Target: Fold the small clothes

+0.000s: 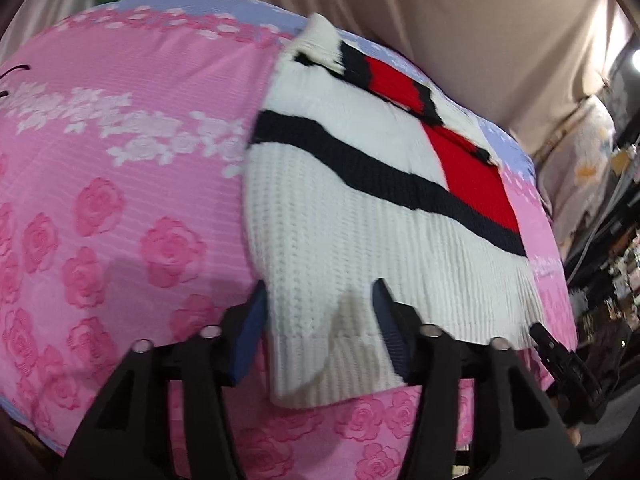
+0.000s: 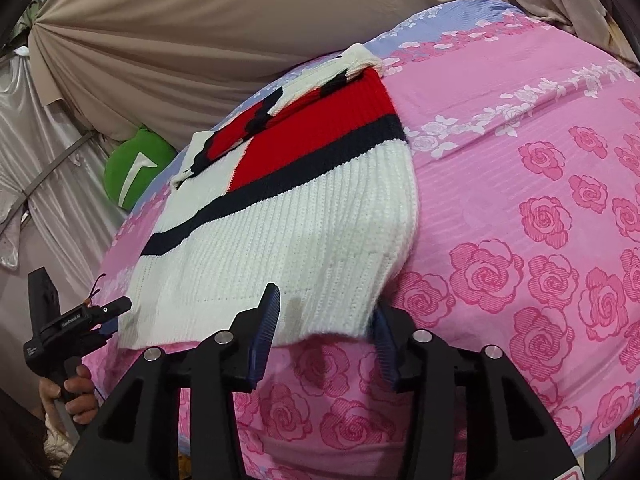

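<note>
A small white knit sweater (image 1: 360, 216) with a black stripe and red panels lies folded on a pink rose-print bedsheet (image 1: 120, 200). It also shows in the right wrist view (image 2: 304, 216). My left gripper (image 1: 320, 312) is open, its blue-padded fingers (image 1: 254, 320) either side of the sweater's near left hem corner. My right gripper (image 2: 324, 320) is open, its fingers (image 2: 266, 316) straddling the near right hem corner. The other gripper shows at the right edge of the left view (image 1: 560, 356) and at the left of the right view (image 2: 72, 320), beside the hem.
The bedsheet (image 2: 520, 200) covers a rounded mattress with a lilac border. A green cushion (image 2: 136, 168) lies beyond the far edge. Beige and silver curtains (image 2: 200, 20) hang behind. Dark cluttered shelves (image 1: 612, 240) stand at the right.
</note>
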`<state>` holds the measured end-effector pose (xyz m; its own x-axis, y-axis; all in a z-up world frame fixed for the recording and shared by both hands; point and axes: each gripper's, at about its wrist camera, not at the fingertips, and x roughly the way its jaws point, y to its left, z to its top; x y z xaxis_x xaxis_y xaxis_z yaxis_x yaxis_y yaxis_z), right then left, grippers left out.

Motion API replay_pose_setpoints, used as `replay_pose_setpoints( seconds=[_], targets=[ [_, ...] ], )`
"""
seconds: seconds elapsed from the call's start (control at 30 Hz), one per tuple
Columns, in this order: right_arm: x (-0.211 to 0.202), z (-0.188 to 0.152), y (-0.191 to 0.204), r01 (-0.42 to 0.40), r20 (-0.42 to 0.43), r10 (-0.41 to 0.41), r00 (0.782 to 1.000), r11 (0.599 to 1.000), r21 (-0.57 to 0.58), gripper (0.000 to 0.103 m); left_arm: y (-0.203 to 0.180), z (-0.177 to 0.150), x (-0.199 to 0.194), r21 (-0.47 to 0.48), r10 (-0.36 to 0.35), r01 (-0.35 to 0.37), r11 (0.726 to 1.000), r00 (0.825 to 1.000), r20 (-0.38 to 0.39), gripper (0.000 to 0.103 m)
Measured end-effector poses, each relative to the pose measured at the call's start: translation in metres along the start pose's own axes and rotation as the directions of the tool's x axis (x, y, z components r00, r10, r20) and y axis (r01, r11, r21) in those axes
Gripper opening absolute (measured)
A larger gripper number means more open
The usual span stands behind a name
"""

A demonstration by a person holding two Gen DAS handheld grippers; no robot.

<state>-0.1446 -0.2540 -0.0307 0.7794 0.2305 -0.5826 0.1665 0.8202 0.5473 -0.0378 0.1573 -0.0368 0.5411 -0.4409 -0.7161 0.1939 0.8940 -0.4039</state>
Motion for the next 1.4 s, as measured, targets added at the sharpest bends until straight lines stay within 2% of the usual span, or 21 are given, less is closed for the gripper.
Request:
replay_pose_setpoints(
  seconds=[0.03,0.07,0.23,0.33,0.43,0.7,0.77,0.83,0.9,0.93,1.0,1.03,1.13,1.17,1.2,1.23,1.27,1.3,1.33,1.37,1.4],
  targets=[
    [0.001,0.002,-0.001,-0.004,-0.003,0.004,1.000,1.000,0.004,0.013,-0.002,0.000,0.002,0.004,-0.018,0.019,1.000,1.000,-0.017,0.019],
    [-0.001,0.004,-0.002,-0.015,0.009,0.015,1.000,1.000,0.014,0.013,-0.004,0.001,0.003,0.004,-0.039,0.039,0.999,0.999,-0.026,0.015],
    [-0.044,0.007,0.007,-0.111,0.163,0.117,0.980,0.993,-0.046,0.011,-0.018,0.001,-0.044,0.071,-0.060,0.053,0.996,0.993,0.099,0.012],
    [-0.079,0.007,0.015,-0.191,0.278,0.215,0.936,0.975,-0.111,0.011,-0.029,0.002,-0.082,0.114,-0.112,0.092,0.989,0.976,0.186,0.012],
    [-0.120,0.007,0.025,-0.253,0.383,0.309,0.871,0.949,-0.190,0.010,-0.041,-0.001,-0.125,0.166,-0.177,0.133,0.977,0.942,0.284,0.011],
    [-0.203,0.017,0.049,-0.309,0.514,0.468,0.719,0.877,-0.368,0.010,-0.058,-0.006,-0.204,0.246,-0.309,0.211,0.946,0.819,0.483,0.012],
    [-0.210,0.025,0.054,-0.321,0.524,0.497,0.692,0.861,-0.393,0.010,-0.061,0.000,-0.210,0.260,-0.317,0.209,0.943,0.801,0.508,0.012],
    [-0.208,0.038,0.058,-0.328,0.531,0.512,0.675,0.853,-0.406,0.010,-0.064,0.011,-0.208,0.262,-0.301,0.185,0.947,0.797,0.524,0.012],
    [-0.192,0.053,0.060,-0.323,0.532,0.500,0.683,0.860,-0.394,0.010,-0.066,0.031,-0.196,0.253,-0.281,0.169,0.953,0.804,0.524,0.012],
    [-0.177,0.067,0.059,-0.317,0.529,0.483,0.698,0.871,-0.376,0.010,-0.069,0.048,-0.184,0.244,-0.269,0.162,0.956,0.816,0.512,0.012],
    [-0.142,0.093,0.051,-0.335,0.491,0.452,0.745,0.890,-0.311,0.010,-0.071,0.077,-0.159,0.214,-0.229,0.138,0.967,0.839,0.494,0.013],
    [-0.115,0.113,0.042,-0.353,0.465,0.431,0.773,0.902,-0.249,0.011,-0.074,0.094,-0.141,0.199,-0.198,0.116,0.973,0.860,0.469,0.013],
    [-0.041,0.152,0.018,-0.359,0.378,0.369,0.849,0.928,-0.099,0.015,-0.075,0.145,-0.073,0.108,-0.058,0.016,0.994,0.918,0.393,0.017],
    [-0.022,0.161,0.014,-0.328,0.363,0.335,0.870,0.941,-0.082,0.017,-0.075,0.161,-0.044,0.077,0.025,-0.057,0.995,0.931,0.364,0.022],
    [-0.007,0.168,0.012,-0.279,0.371,0.285,0.884,0.958,-0.070,0.018,-0.071,0.174,-0.018,0.033,0.116,-0.135,0.990,0.934,0.339,0.031],
    [0.003,0.175,0.008,-0.226,0.407,0.227,0.885,0.973,-0.051,0.019,-0.067,0.182,0.000,0.013,0.173,-0.188,0.982,0.928,0.330,0.032],
    [0.006,0.178,0.004,-0.225,0.433,0.214,0.875,0.974,-0.027,0.020,-0.062,0.189,0.016,0.004,0.221,-0.236,0.972,0.916,0.336,0.032],
    [0.005,0.180,0.000,-0.248,0.461,0.219,0.860,0.969,0.001,0.028,-0.057,0.194,0.026,-0.012,0.260,-0.271,0.962,0.907,0.332,0.032],
    [0.000,0.180,-0.006,-0.283,0.492,0.237,0.838,0.959,0.022,0.041,-0.052,0.196,0.028,-0.023,0.276,-0.285,0.958,0.904,0.327,0.032],
    [-0.009,0.177,-0.011,-0.311,0.522,0.254,0.814,0.950,0.022,0.045,-0.047,0.196,0.025,-0.025,0.258,-0.264,0.964,0.910,0.326,0.035],
    [-0.017,0.176,-0.013,-0.303,0.525,0.250,0.813,0.953,0.014,0.048,-0.043,0.193,0.019,-0.022,0.227,-0.233,0.972,0.916,0.331,0.045]
  ],
)
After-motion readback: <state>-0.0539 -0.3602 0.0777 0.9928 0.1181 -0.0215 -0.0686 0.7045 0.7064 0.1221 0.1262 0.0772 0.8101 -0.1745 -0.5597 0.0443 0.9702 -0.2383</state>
